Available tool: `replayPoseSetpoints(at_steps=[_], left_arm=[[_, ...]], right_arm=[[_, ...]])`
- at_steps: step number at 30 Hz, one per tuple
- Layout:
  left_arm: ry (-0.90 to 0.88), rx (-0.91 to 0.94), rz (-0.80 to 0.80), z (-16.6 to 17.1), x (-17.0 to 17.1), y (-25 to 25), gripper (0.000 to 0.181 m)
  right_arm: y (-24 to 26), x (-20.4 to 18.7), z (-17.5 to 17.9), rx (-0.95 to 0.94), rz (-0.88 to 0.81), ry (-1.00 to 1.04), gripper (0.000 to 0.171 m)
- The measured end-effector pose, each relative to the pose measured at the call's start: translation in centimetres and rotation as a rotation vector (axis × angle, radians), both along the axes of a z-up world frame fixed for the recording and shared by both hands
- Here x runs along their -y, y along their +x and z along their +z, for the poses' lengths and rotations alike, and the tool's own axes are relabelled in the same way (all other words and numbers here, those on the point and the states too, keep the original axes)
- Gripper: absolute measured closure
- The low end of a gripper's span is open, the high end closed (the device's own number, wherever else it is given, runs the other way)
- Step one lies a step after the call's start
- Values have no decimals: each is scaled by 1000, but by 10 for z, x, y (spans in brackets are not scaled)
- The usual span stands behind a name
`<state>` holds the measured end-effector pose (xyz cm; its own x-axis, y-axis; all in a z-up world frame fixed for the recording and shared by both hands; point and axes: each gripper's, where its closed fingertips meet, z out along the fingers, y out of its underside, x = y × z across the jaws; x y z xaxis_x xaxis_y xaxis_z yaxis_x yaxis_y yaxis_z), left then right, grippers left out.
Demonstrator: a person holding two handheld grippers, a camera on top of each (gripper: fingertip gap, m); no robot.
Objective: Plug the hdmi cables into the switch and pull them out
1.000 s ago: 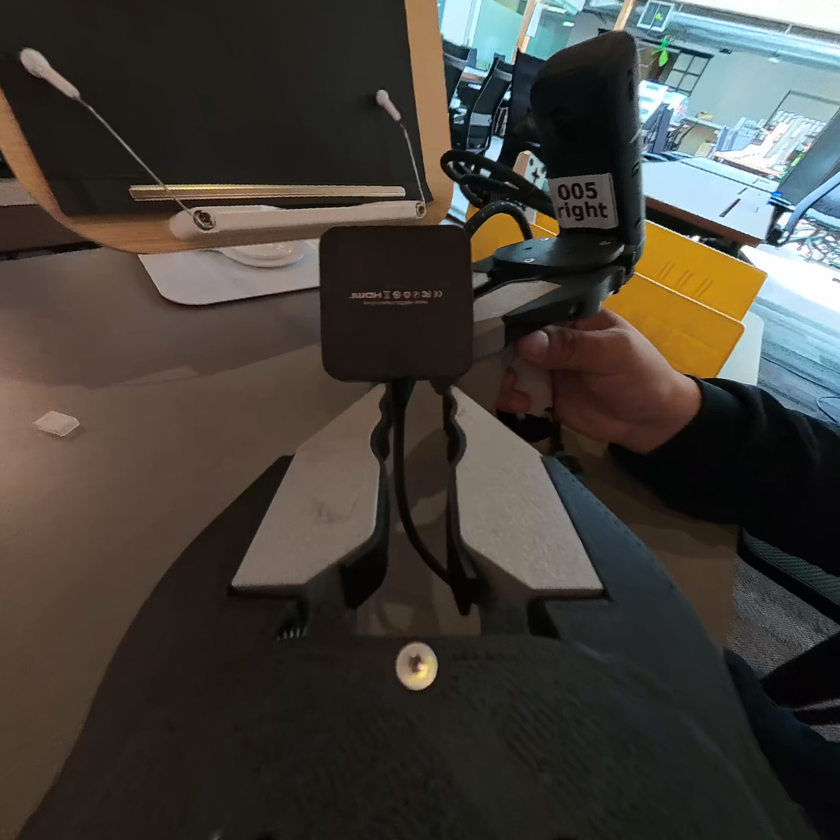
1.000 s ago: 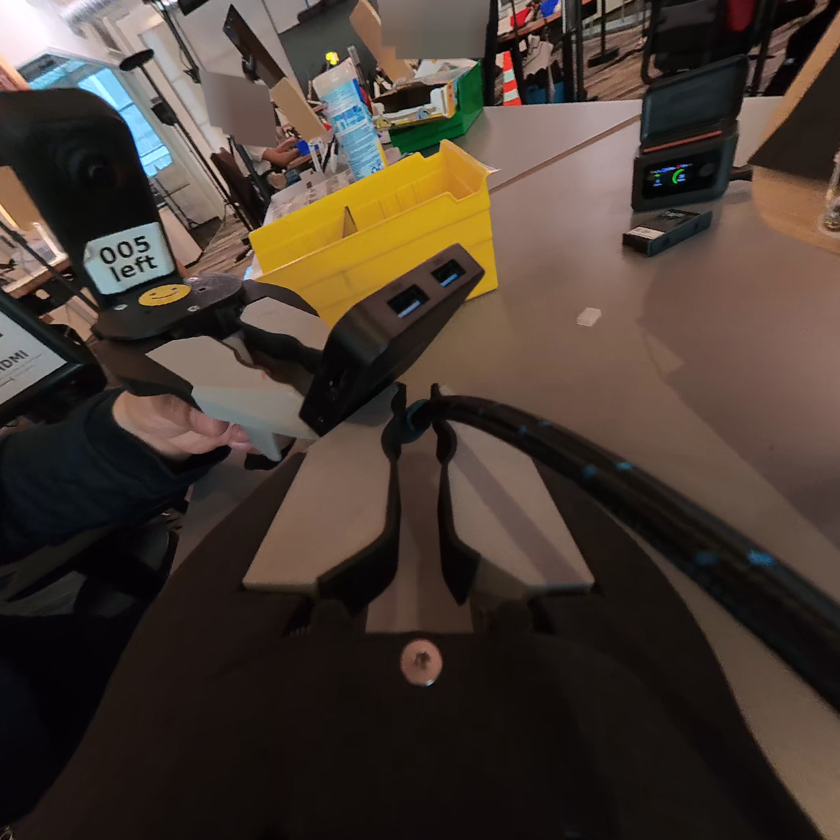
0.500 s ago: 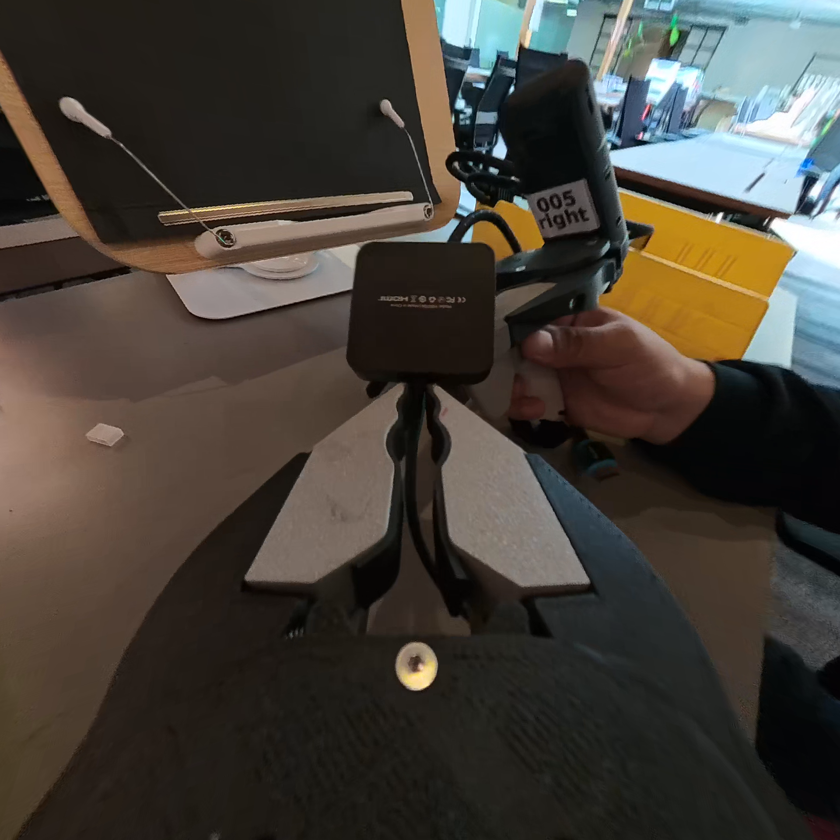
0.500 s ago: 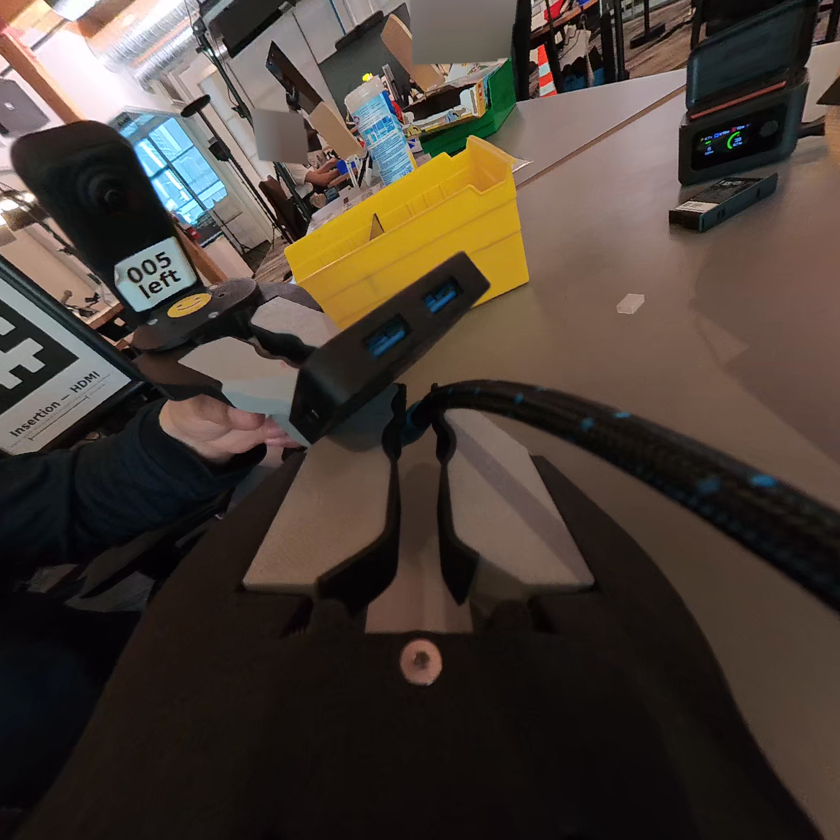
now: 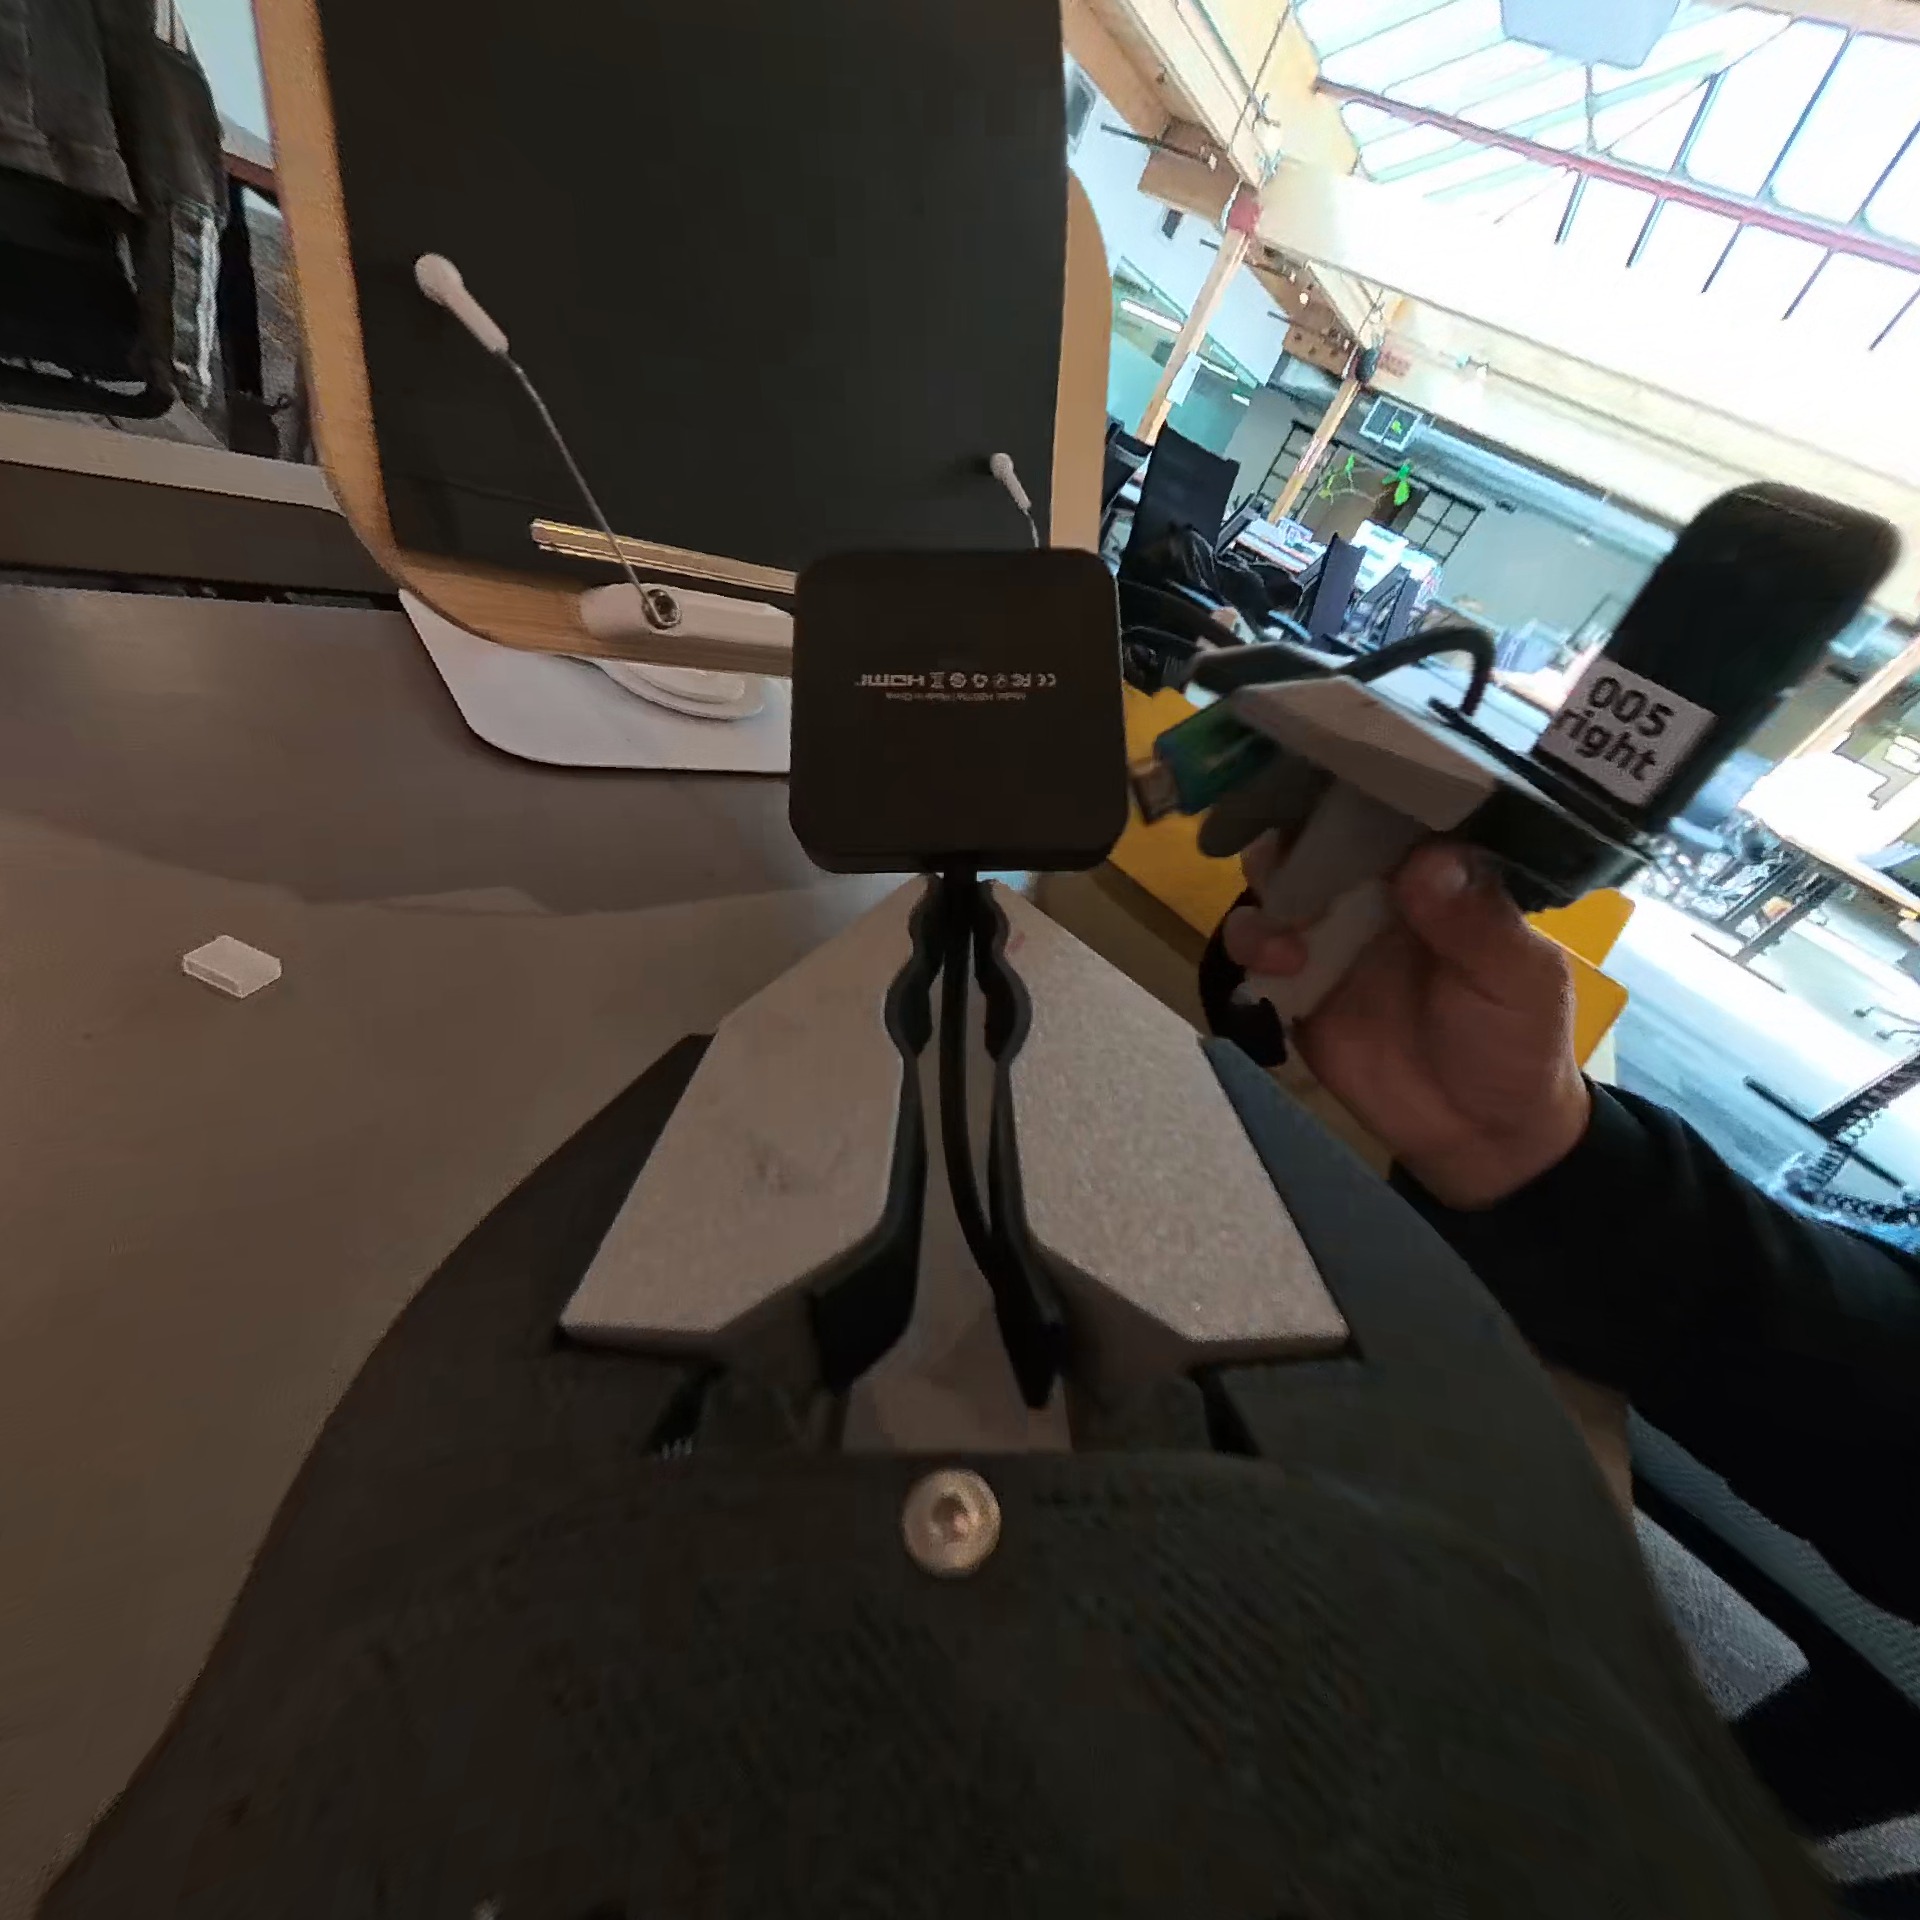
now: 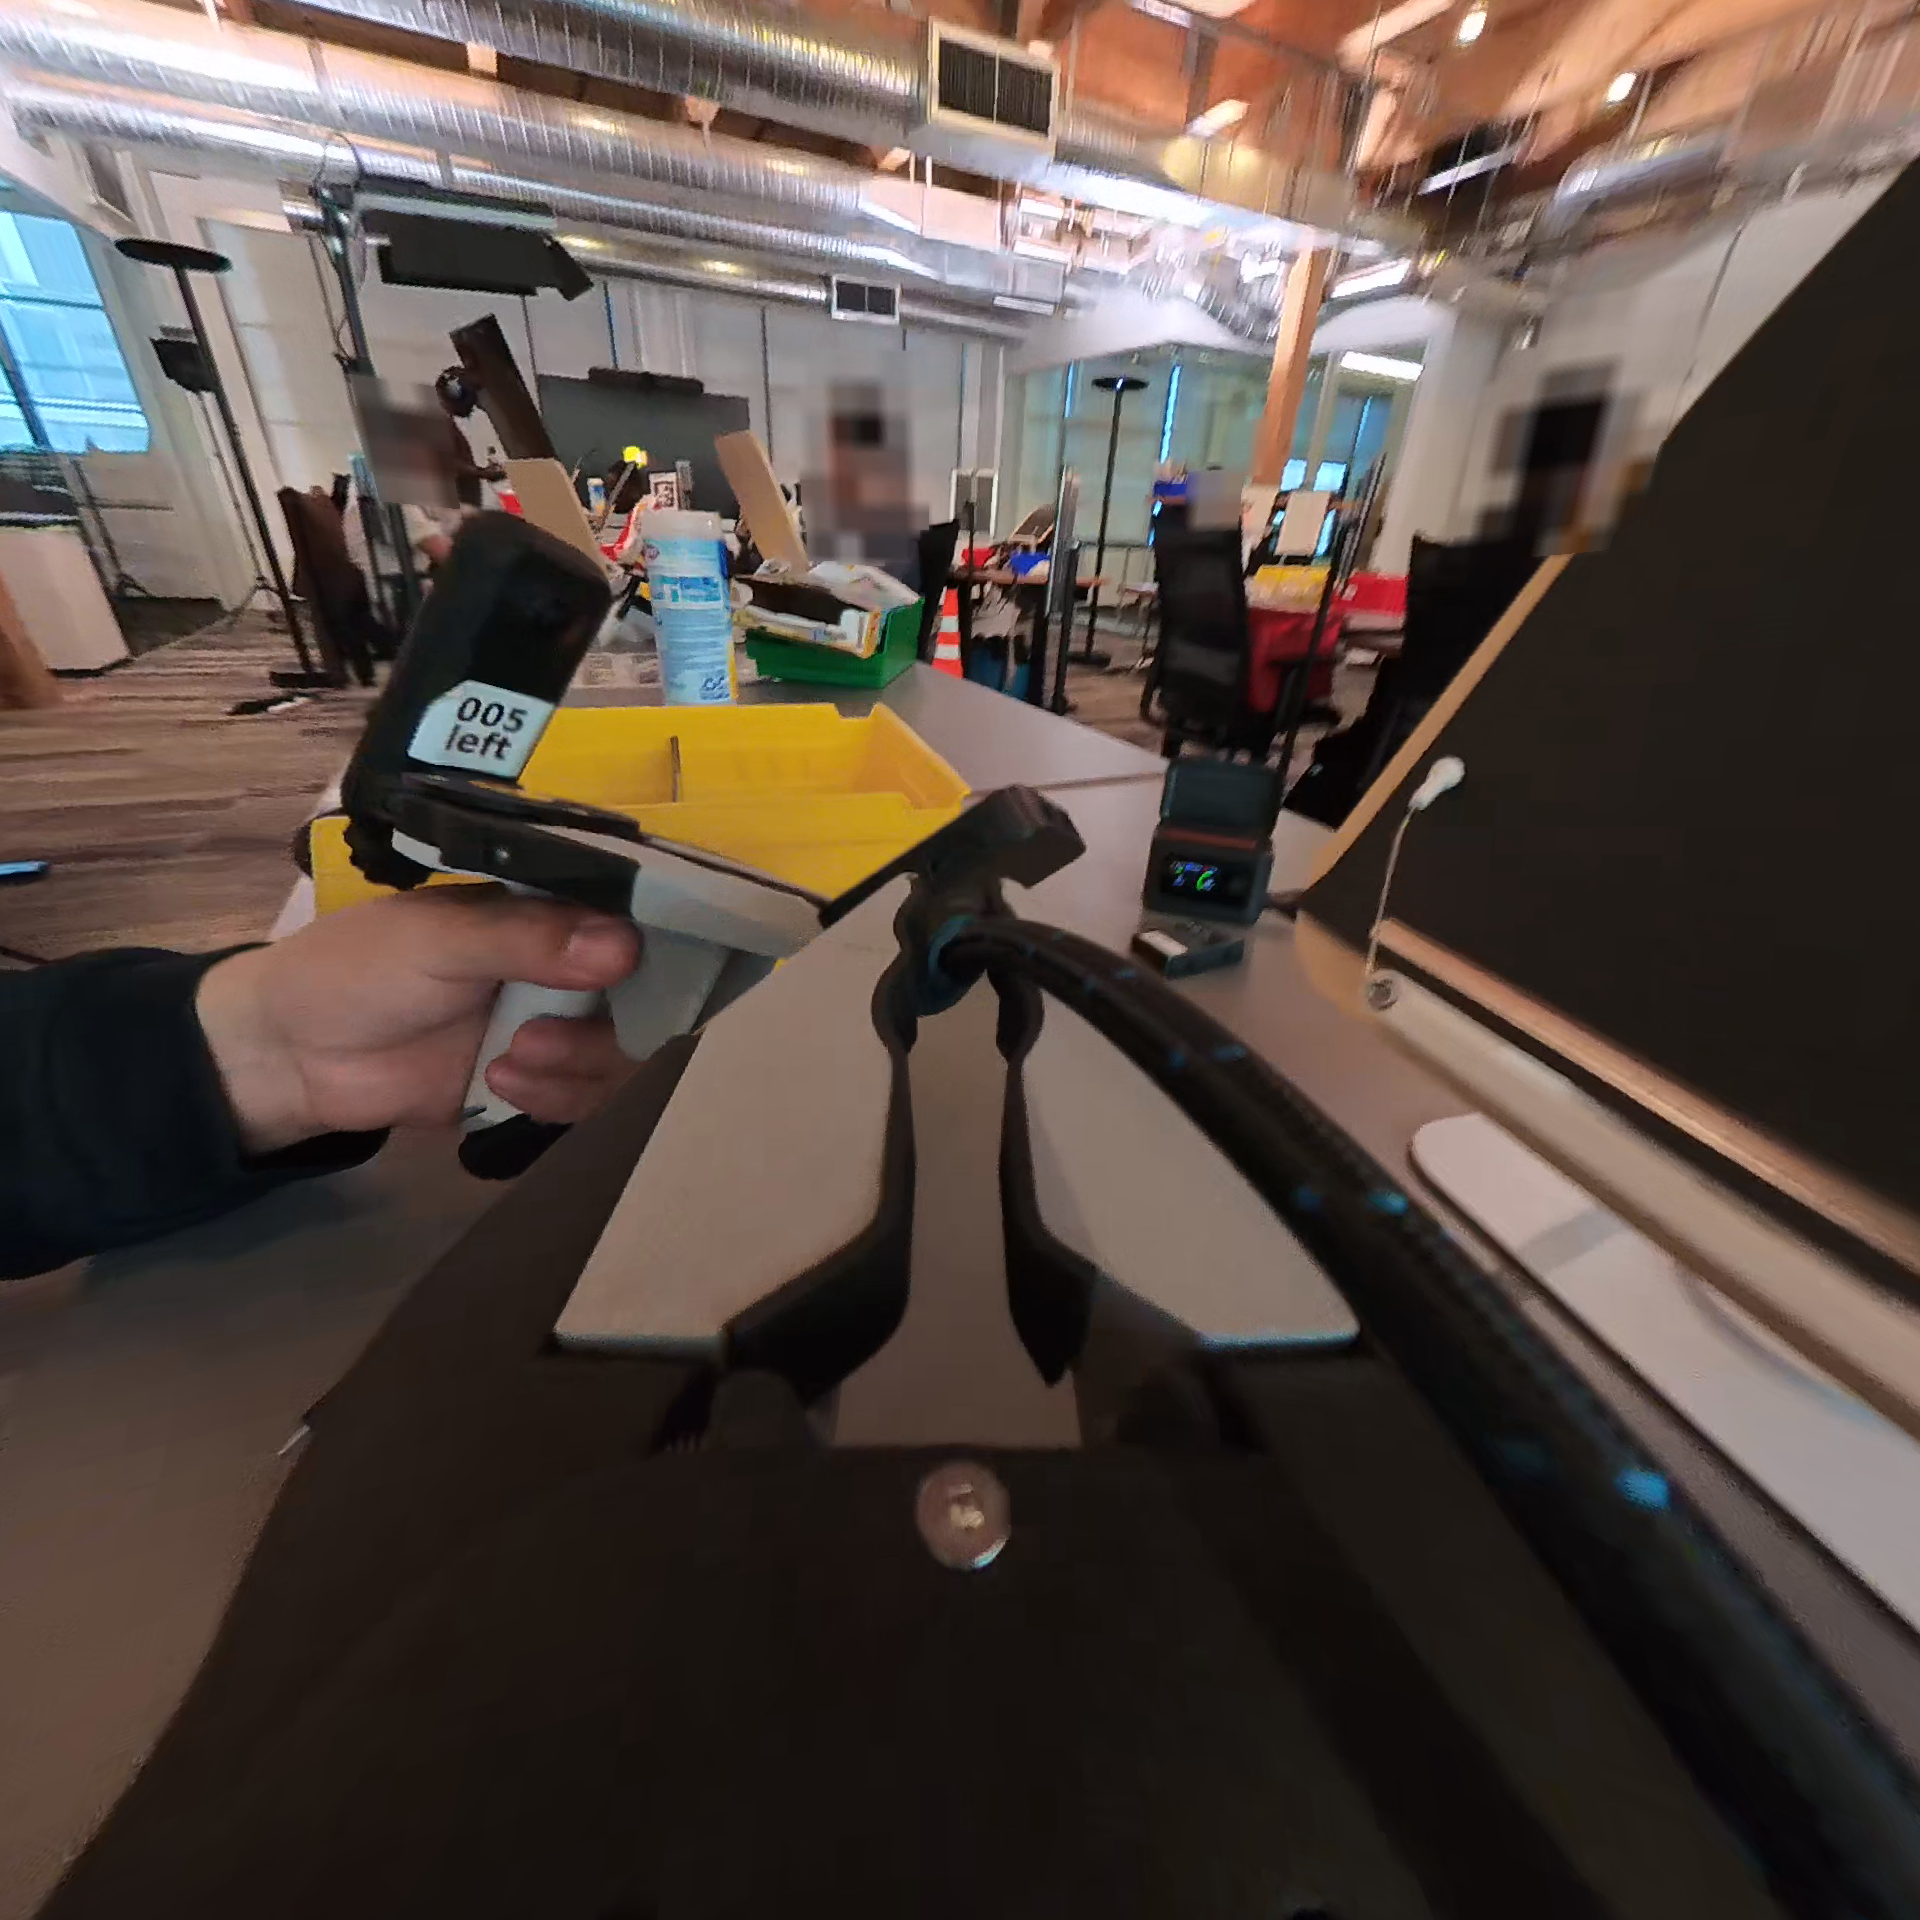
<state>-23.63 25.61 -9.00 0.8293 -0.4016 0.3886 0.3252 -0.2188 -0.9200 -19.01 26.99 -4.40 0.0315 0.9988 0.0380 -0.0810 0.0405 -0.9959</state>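
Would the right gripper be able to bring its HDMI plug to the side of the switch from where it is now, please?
Probably yes. The right gripper holds the HDMI plug just beside the switch, which the left gripper holds up by its lead. Nothing lies between them, though the ports are hidden.

Black switch (image 5: 956,712); black cable (image 6: 1299,1122) flecked with blue, its plug (image 5: 1195,753) blue-green; yellow bin (image 6: 727,790); grey bench (image 5: 312,1039); green tray (image 6: 831,655).

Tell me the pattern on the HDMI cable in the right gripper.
Black braid with small blue flecks on the HDMI cable, clearest in the right wrist view.
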Motion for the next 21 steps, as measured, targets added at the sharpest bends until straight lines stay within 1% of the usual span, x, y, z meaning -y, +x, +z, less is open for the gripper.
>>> replayPoseSetpoints(at_steps=[3, 6, 11, 13, 17, 21], left_arm=[[25, 37, -20, 0, -1, 1, 179], [40, 49, -40, 2, -1, 5, 179], [85, 67, -35, 6, -1, 7, 179], [126, 68, -22, 13, 0, 8, 179], [193, -7, 36, 22, 0, 12, 179], [212, 2, 55, 26, -1, 16, 179]], right_arm=[[4, 5, 12, -50, -7, 66, 163], [1, 9, 14, -64, -12, 84, 163], [3, 5, 22, -119, -51, 15, 164], [4, 1, 25, -146, -60, -37, 165], [5, 0, 37, -232, -58, -105, 165], [6, 0, 47, -294, -65, -137, 164]])
